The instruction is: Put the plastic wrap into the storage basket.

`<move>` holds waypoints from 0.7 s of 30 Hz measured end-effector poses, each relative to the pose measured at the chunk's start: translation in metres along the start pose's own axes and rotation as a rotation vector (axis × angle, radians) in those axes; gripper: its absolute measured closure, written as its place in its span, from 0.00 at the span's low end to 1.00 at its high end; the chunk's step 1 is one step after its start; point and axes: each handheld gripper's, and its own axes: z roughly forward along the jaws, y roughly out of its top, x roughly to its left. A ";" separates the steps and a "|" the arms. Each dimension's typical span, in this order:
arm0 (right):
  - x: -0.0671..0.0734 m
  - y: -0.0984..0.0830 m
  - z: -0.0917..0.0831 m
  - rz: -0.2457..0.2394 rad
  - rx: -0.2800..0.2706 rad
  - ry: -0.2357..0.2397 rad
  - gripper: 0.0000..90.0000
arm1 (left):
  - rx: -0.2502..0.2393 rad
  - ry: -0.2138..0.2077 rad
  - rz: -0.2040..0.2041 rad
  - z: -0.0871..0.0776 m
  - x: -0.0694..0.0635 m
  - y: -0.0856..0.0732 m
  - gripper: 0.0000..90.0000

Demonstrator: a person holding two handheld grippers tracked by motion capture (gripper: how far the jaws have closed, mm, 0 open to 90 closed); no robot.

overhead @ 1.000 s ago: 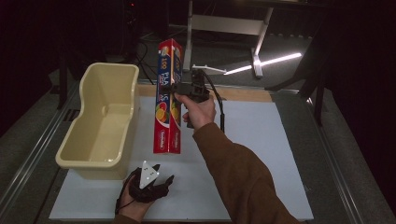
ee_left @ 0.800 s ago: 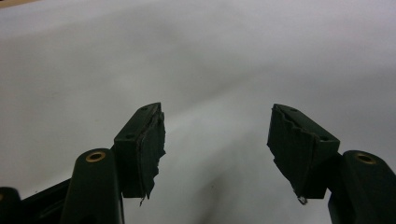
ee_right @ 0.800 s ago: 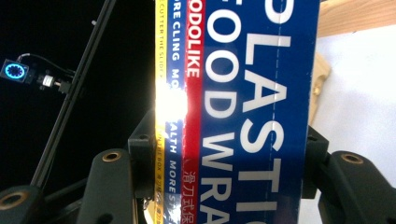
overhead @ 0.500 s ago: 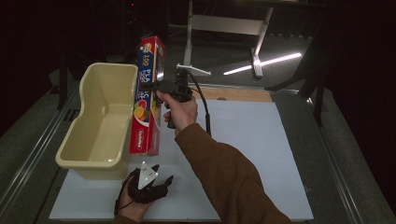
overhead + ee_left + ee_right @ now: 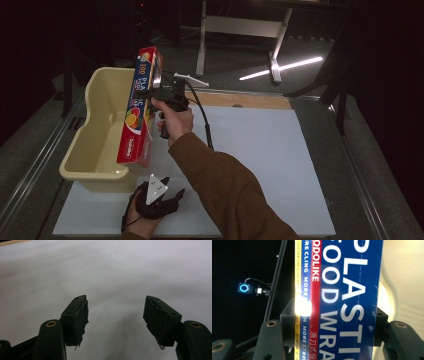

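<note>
High view, wrap box (image 5: 141, 107) moved over tub (image 5: 102, 127)

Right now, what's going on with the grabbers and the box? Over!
Right gripper shut on plastic wrap box, held over the yellow tub rim. Left gripper open, empty, low over the white mat. Nothing blocking the tub.

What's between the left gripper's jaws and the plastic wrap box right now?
Nothing between the jaws: the left gripper view shows the left gripper open over bare white sheet. The plastic wrap box hangs in the right gripper, per the high view.
</note>
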 end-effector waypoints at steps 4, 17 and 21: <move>-0.006 0.001 0.012 0.034 0.011 0.000 0.46 | -0.001 0.001 -0.008 -0.001 0.001 -0.001 0.40; -0.011 0.003 0.040 0.092 0.034 0.008 0.46 | -0.010 0.003 0.000 -0.007 0.001 -0.003 0.40; -0.015 0.004 0.045 0.103 0.034 0.000 0.46 | -0.013 0.006 -0.007 -0.008 0.001 -0.004 0.40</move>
